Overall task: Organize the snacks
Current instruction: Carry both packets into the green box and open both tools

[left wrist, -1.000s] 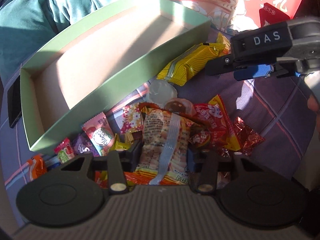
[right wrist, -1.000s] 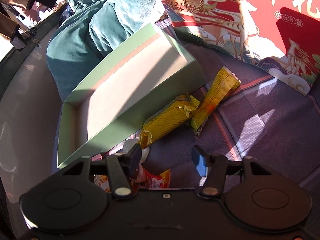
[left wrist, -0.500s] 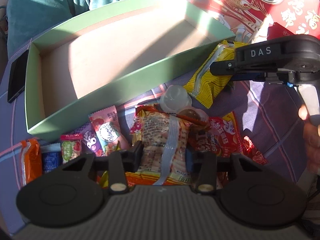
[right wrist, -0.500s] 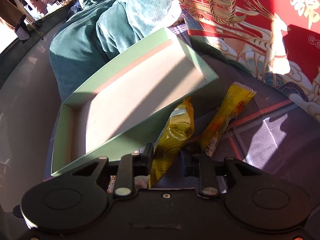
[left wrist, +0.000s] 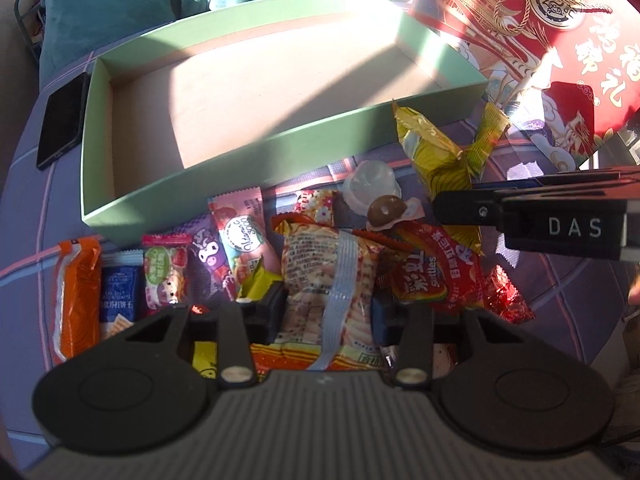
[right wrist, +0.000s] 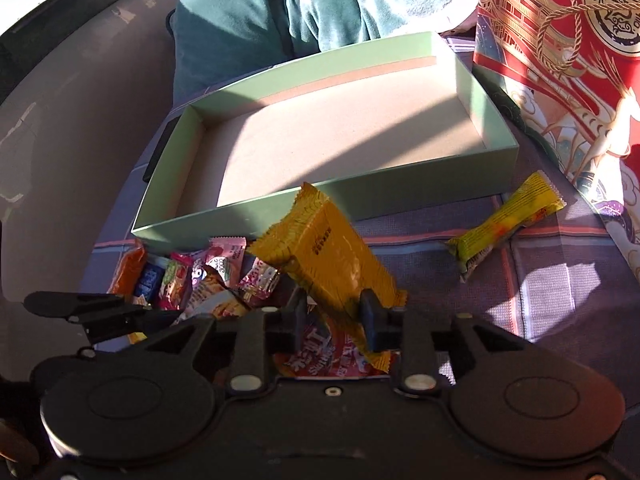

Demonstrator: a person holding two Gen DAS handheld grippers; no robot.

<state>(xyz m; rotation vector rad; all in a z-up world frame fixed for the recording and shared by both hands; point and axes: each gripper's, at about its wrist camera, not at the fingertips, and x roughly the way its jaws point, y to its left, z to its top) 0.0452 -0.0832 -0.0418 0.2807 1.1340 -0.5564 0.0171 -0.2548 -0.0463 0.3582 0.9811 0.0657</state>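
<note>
A green box (left wrist: pixel 280 152) with a bare brown floor lies open on the purple cloth; it also shows in the right wrist view (right wrist: pixel 192 216). My right gripper (right wrist: pixel 334 314) is shut on a yellow snack pack (right wrist: pixel 324 256) and holds it tilted above the cloth, just in front of the box's near wall; the pack shows in the left wrist view (left wrist: pixel 436 164). My left gripper (left wrist: pixel 328 312) is shut on an orange-and-white snack bag (left wrist: pixel 324 280) amid the snack pile.
Several small snack packets (left wrist: pixel 172 268) lie in front of the box. A thin yellow bar (right wrist: pixel 508 224) lies to the right. A red gift bag (right wrist: pixel 560 40) stands behind. A black phone (left wrist: pixel 60 120) lies left of the box. A teal cushion (right wrist: pixel 280 12) is at the back.
My right gripper closed on the yellow pack and lifted it off the cloth toward the box. My left gripper stayed on the snack bag and drew back a little.
</note>
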